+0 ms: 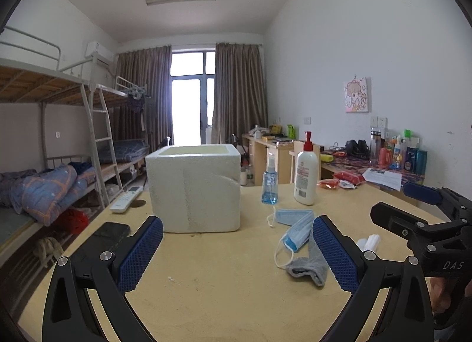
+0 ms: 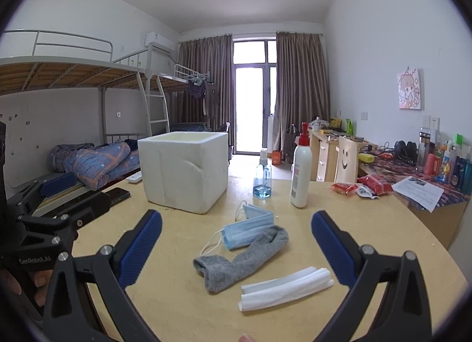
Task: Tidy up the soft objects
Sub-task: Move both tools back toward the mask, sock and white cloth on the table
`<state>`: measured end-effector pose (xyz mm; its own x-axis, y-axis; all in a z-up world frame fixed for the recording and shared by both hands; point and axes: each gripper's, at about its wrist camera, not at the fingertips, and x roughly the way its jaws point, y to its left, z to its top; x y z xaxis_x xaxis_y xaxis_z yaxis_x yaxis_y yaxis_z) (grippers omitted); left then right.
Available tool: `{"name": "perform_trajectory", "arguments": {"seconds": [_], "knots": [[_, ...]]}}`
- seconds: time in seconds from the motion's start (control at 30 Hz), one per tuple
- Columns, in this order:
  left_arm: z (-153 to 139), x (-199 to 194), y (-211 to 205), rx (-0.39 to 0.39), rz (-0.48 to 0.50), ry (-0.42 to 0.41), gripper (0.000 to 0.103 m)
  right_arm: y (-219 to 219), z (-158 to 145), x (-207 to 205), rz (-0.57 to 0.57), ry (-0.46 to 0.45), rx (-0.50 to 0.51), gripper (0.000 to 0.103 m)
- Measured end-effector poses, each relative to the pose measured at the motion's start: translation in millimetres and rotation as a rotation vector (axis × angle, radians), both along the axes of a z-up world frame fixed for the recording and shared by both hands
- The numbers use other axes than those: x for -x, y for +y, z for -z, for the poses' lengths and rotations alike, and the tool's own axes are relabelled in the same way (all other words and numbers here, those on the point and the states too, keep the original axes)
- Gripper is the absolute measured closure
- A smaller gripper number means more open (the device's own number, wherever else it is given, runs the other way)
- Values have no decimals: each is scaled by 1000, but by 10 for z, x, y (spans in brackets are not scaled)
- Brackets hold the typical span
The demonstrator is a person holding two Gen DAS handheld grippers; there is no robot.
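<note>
Hovering over the table (image 2: 183,306), the right gripper (image 2: 236,250) has its jaws spread wide, empty, above the grey sock (image 2: 239,259), 2 blue masks (image 2: 247,225) overlapping its far end and folded white tissue (image 2: 284,289) at the near edge. The left gripper (image 1: 237,250) gapes too, empty, facing the foam box (image 1: 193,188) mid-table.

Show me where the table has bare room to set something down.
Bare wood lies near the front edge, left of the sock, below the foam box. More lies right of the lotion bottle, before the red packets. The middle is crowded: masks, sock and folded tissue lie close together.
</note>
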<state>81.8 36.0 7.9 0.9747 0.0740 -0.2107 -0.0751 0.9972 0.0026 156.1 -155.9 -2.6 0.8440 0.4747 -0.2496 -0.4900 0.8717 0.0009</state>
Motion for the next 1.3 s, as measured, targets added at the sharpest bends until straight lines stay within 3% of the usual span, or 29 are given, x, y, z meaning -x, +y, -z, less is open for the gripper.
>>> {"name": "perform_trajectory", "arguments": {"seconds": [0.37,0.83,1.2,1.3], "knots": [[44,-123,-88,30,86,50,1,-137,44,-28,37,28,6,1],[165,-455,-488,53,289,153,1,-531,86,-8,163,65,27,1],[343,-705,-575,48,325,266,3,-573,248,-155,161,140,30,1],[385,-756,-587,44,332,292,9,-568,269,-183,154,152,30,1]]}}
